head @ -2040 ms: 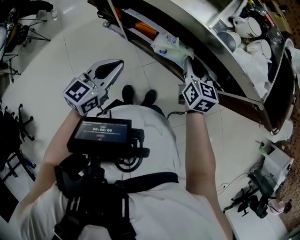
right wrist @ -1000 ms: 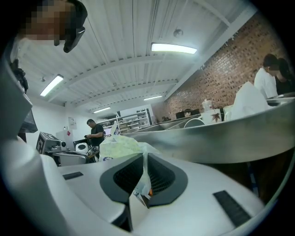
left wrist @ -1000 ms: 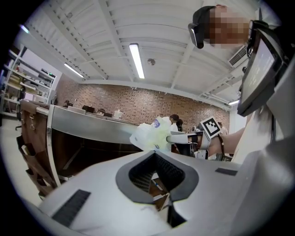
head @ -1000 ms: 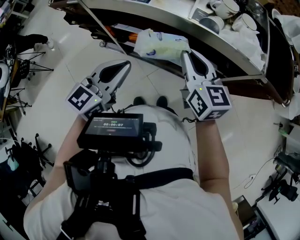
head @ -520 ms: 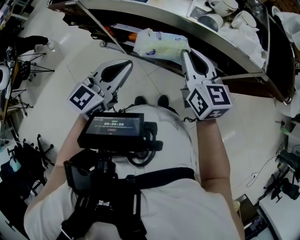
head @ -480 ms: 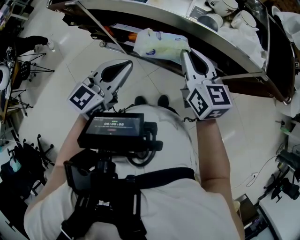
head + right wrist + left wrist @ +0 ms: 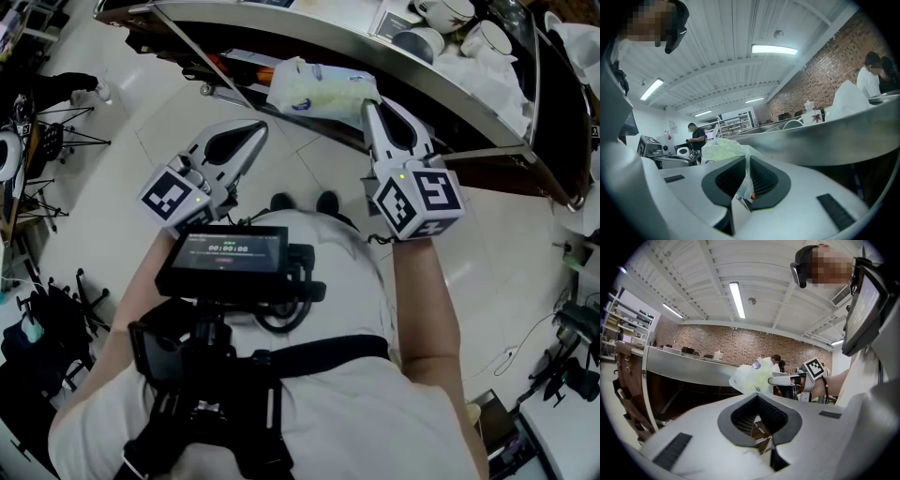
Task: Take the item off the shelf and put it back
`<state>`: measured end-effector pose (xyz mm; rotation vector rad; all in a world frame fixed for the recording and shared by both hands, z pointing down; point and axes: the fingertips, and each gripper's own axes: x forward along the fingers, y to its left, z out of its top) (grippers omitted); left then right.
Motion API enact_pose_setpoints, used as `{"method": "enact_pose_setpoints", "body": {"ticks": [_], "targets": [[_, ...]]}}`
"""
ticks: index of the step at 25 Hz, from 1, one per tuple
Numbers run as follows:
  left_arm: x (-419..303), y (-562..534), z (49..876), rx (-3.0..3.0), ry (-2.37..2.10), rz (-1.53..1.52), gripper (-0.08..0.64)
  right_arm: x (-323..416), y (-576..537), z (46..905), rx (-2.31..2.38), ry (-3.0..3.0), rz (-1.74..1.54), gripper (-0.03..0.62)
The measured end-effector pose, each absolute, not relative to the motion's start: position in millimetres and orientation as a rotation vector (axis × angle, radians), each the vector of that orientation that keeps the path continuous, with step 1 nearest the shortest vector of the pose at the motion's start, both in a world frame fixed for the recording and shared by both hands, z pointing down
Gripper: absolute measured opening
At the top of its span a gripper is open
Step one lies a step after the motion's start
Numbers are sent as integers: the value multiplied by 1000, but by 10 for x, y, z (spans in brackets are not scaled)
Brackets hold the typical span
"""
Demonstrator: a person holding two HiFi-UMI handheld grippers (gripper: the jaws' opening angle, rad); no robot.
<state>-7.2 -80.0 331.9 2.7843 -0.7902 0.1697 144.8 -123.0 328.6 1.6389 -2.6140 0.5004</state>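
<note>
Your right gripper (image 7: 746,159) has its jaws pinched on a thin fold of the plastic bag (image 7: 723,149); your left gripper (image 7: 757,395) is closed on nothing.
From the right jaws the pale bag (image 7: 323,86) bulges out leftward, hanging in the air in front of the steel counter (image 7: 309,21) and its dark lower shelf (image 7: 239,58). Your left gripper (image 7: 253,133) points toward the bag from just beside it, not touching it.

Pale plastic packet (image 7: 319,86) at the tip of the right tool (image 7: 369,101) — before the steel shelf (image 7: 309,23) — left tool (image 7: 257,127) nearby
</note>
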Motion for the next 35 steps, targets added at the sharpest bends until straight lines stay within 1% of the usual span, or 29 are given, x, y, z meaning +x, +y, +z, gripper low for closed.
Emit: {"method": "enact_pose_setpoints", "body": {"ticks": [35], "targets": [[-71,-812,3314,2753,-857,152,8,1460,-1235,3272,1614,-2648,526,34]]}}
